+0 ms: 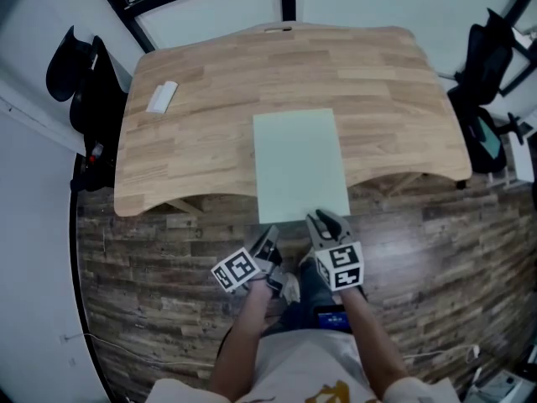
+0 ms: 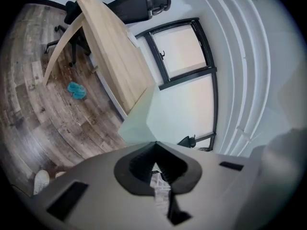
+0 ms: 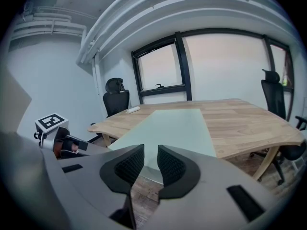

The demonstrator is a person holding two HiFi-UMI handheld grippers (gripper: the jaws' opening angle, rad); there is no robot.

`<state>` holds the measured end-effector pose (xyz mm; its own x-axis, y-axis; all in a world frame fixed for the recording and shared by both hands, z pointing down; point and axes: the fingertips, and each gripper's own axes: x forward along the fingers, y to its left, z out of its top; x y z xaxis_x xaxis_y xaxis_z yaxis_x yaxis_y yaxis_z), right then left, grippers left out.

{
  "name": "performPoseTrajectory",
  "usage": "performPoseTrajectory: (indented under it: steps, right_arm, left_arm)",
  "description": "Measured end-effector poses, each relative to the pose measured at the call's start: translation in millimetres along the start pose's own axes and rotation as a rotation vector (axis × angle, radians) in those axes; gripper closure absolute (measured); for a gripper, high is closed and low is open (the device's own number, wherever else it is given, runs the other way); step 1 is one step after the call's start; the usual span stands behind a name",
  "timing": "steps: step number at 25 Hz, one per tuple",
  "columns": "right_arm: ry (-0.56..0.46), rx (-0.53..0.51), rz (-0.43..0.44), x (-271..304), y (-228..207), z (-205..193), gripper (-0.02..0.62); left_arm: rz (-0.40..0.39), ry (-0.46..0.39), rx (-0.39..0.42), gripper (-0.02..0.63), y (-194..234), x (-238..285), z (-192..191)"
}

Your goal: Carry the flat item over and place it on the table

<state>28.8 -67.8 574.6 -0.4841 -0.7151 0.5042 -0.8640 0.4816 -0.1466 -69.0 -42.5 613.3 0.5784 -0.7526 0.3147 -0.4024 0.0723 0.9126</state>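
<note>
A pale green flat sheet (image 1: 298,162) lies on the wooden table (image 1: 193,149), and its near end hangs over the table's front edge. My left gripper (image 1: 270,235) is at the sheet's near left corner, rolled on its side. In the left gripper view the jaws are shut (image 2: 156,145) and the sheet (image 2: 136,123) runs edge-on into their tips. My right gripper (image 1: 323,221) is at the sheet's near right edge. In the right gripper view its jaws (image 3: 150,164) stand a narrow gap apart, upright, with the sheet (image 3: 177,126) just beyond and nothing between them.
A small white object (image 1: 162,96) lies at the table's far left. Black office chairs stand at the left (image 1: 84,82) and right (image 1: 491,65) of the table. Windows (image 3: 211,61) are behind it. A blue thing (image 2: 76,91) lies on the wood floor.
</note>
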Motion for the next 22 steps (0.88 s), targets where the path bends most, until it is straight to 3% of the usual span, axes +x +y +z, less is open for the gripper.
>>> performPoseTrajectory:
  steps: [2, 5, 12, 16, 22]
  right_arm:
    - [0.007, -0.008, -0.006, -3, -4, -4, 0.512]
    - [-0.005, 0.02, 0.008, -6, -7, -5, 0.514]
    - [-0.04, 0.008, -0.035, -19, -16, 8, 0.575]
    - [-0.106, -0.026, -0.071, -29, -22, 21, 0.595]
    - [-0.12, -0.04, -0.116, -42, -26, 28, 0.595]
  left_arm:
    - [-0.016, 0.003, 0.03, 0.604, -4, 1, 2]
    - [-0.029, 0.029, 0.149, 0.604, -15, 2, 4]
    - [0.055, 0.046, 0.387, 0.604, -22, 8, 17]
    - [0.098, 0.038, 0.589, 0.604, -34, 9, 26]
    - [0.102, 0.012, 0.708, 0.604, -57, 12, 34]
